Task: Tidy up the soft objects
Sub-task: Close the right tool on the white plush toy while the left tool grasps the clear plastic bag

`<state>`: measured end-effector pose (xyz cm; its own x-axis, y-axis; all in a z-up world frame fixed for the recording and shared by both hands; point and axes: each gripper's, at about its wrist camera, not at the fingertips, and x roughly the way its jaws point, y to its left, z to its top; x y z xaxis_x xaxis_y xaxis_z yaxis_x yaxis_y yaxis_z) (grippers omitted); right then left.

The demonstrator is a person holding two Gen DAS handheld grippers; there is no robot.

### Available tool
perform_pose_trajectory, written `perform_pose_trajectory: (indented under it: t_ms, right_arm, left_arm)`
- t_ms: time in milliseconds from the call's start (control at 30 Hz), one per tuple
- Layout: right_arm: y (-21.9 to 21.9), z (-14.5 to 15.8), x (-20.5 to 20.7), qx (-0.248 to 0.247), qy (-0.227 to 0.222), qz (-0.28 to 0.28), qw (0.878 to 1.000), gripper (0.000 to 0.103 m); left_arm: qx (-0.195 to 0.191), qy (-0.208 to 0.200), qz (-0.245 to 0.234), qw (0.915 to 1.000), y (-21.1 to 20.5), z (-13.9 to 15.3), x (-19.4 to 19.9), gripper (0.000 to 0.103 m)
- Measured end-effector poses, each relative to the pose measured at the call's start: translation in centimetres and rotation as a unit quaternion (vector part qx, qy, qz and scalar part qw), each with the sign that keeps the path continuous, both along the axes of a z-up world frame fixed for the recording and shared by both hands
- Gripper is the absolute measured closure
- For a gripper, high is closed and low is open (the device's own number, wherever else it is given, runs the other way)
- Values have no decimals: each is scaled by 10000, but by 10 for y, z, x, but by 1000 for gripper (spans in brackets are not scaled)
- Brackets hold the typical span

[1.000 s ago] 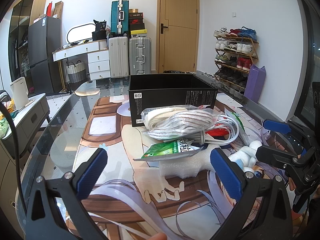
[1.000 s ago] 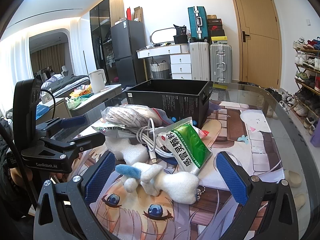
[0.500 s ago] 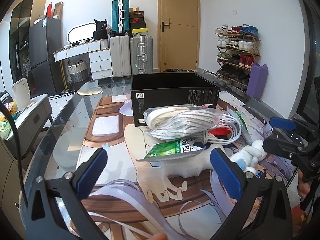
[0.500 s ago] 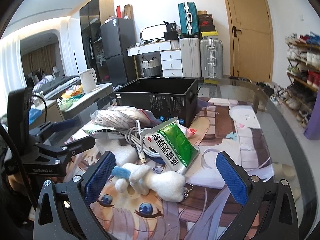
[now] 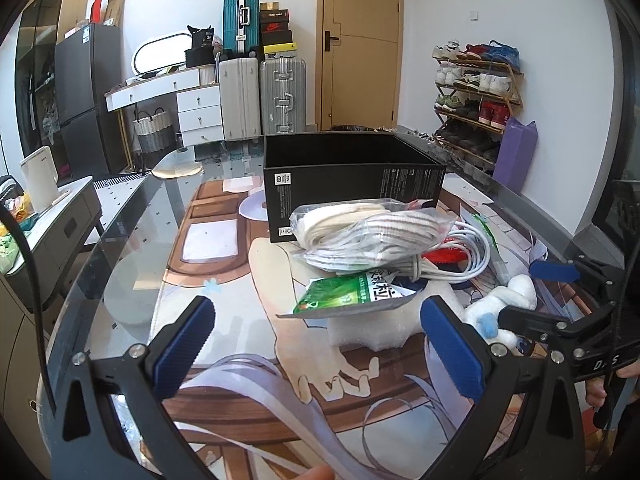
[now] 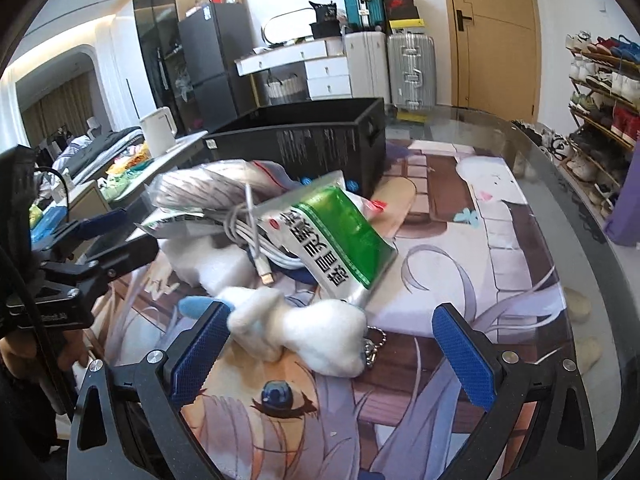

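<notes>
Your right gripper (image 6: 328, 348) is held low and level over the glass table (image 6: 580, 216), its blue-padded fingers (image 6: 464, 360) spread wide with nothing clamped. The white plush toy (image 6: 316, 332) lies flat on the printed mat between them — its blue-tipped end just beside the left pad, its small chain trailing toward the right pad, which stands clear of it. Whether the left pad actually touches the plush, the view does not settle.

Your left gripper (image 5: 320, 344) is also parted wide and empty, tilted slightly down toward the pile. From the plush toy (image 5: 508, 300), everything else sits farther toward the open black box (image 5: 352, 184): a white foam block (image 5: 368, 328) just beside the toy, a green-and-silver packet (image 5: 352, 292) resting on top of that block, a coil of white cable (image 5: 460, 256) behind it, and a clear bag of white and striped fabric (image 5: 368, 228) highest on the heap, leaning against the box wall. A second green packet (image 6: 340, 240) lies tilted over the cable, its lower corner nearly over the toy.

In the left view, your right hand (image 5: 600, 384) grips its handle at the table's edge.
</notes>
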<state>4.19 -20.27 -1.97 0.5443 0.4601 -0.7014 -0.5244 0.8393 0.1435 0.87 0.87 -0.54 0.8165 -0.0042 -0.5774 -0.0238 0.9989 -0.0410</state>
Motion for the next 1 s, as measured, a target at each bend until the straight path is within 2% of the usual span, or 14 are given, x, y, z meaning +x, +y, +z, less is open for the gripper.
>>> perform_pose_trajectory:
  t_ms: [133, 400, 533, 600, 667, 800, 867, 1000]
  right_arm:
    - [3, -5, 2, -50, 83, 6, 10000, 1]
    - [17, -10, -3, -657, -102, 225, 9975, 1]
    - [16, -9, -2, -601, -56, 243, 9979, 3]
    - [14, -8, -3, -544, -96, 213, 9982, 7]
    - [15, -6, -3, -483, -123, 234, 9985, 18]
    - [17, -5, -5, -470, -197, 292, 9983, 30]
    - [17, -4, -6, -456, -240, 302, 9982, 42]
    - [13, -5, -8, -402, -310, 334, 9982, 46]
  left_arm:
    - [-86, 60, -10, 9999, 1, 0, 2, 0]
    - [-184, 117, -19, 9998, 2, -2, 3, 0]
    - [-191, 126, -35, 9997, 2, -2, 4, 0]
    - [-205, 142, -38, 9997, 2, -2, 5, 0]
    - [-261, 170, -55, 9995, 2, -2, 6, 0]
    - [-362, 212, -75, 9991, 2, -2, 8, 0]
    - [-382, 233, -77, 9990, 2, -2, 9, 0]
    - [-468, 295, -82, 9984, 2, -1, 14, 0]
